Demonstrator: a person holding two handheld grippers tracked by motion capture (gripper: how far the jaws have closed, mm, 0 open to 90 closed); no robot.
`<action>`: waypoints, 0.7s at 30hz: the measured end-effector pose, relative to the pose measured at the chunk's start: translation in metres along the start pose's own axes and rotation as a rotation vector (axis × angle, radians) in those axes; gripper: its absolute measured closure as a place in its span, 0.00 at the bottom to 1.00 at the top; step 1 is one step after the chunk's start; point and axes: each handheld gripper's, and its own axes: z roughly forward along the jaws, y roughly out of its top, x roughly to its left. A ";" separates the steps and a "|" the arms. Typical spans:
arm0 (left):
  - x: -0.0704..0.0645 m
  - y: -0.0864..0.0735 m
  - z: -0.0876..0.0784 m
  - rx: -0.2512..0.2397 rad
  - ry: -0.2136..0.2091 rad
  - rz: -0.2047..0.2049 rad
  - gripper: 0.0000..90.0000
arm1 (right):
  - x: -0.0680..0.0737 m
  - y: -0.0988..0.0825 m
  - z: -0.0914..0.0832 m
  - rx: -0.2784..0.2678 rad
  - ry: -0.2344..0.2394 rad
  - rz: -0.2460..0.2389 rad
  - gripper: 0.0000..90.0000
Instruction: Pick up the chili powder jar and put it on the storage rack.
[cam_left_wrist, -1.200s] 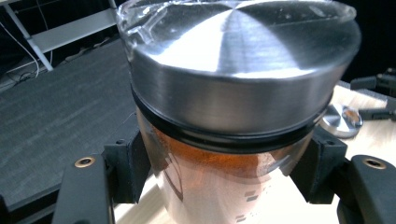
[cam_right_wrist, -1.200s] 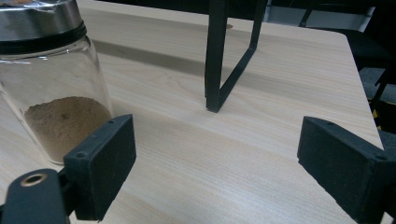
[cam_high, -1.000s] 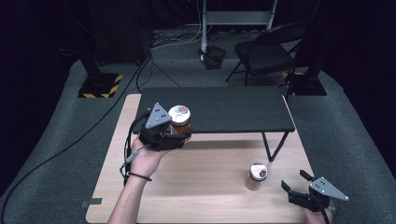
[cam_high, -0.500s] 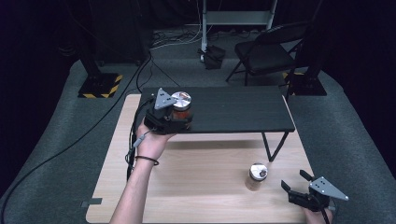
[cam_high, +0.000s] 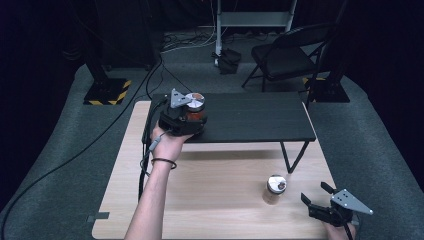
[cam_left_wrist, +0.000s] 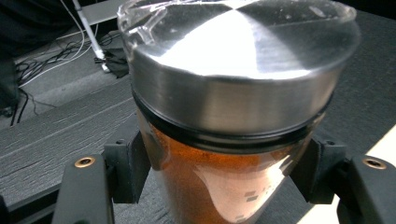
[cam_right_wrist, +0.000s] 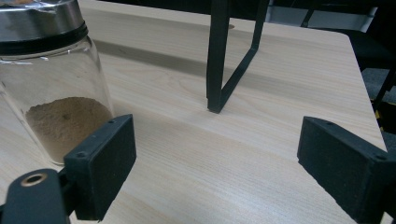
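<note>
1. Claw on my left (cam_high: 189, 116) is pinching the orange spice jar (cam_left_wrist: 233, 140) over the black shelf (cam_high: 250, 117), near its left end.
2. Setting it down remains, I judge.
3. My right claw (cam_high: 320, 200) is spread beside the brown spice jar (cam_high: 274, 189) on the tabletop (cam_high: 210, 200); that jar is not yet gripped.

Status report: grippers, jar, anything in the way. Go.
Left gripper shut on red spice jar, over the black shelf. Right gripper open, empty, beside tan spice jar on the table. Nothing in the way.
</note>
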 end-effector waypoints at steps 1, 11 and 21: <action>0.000 0.000 0.001 0.001 0.000 -0.004 0.35 | 0.000 0.000 0.000 -0.001 0.000 0.000 0.12; -0.002 -0.005 0.009 0.002 -0.002 -0.025 0.35 | 0.000 0.000 0.000 -0.002 0.000 0.003 0.12; -0.002 -0.010 0.008 -0.011 0.000 -0.042 0.35 | 0.000 0.000 0.000 0.000 0.001 -0.001 0.12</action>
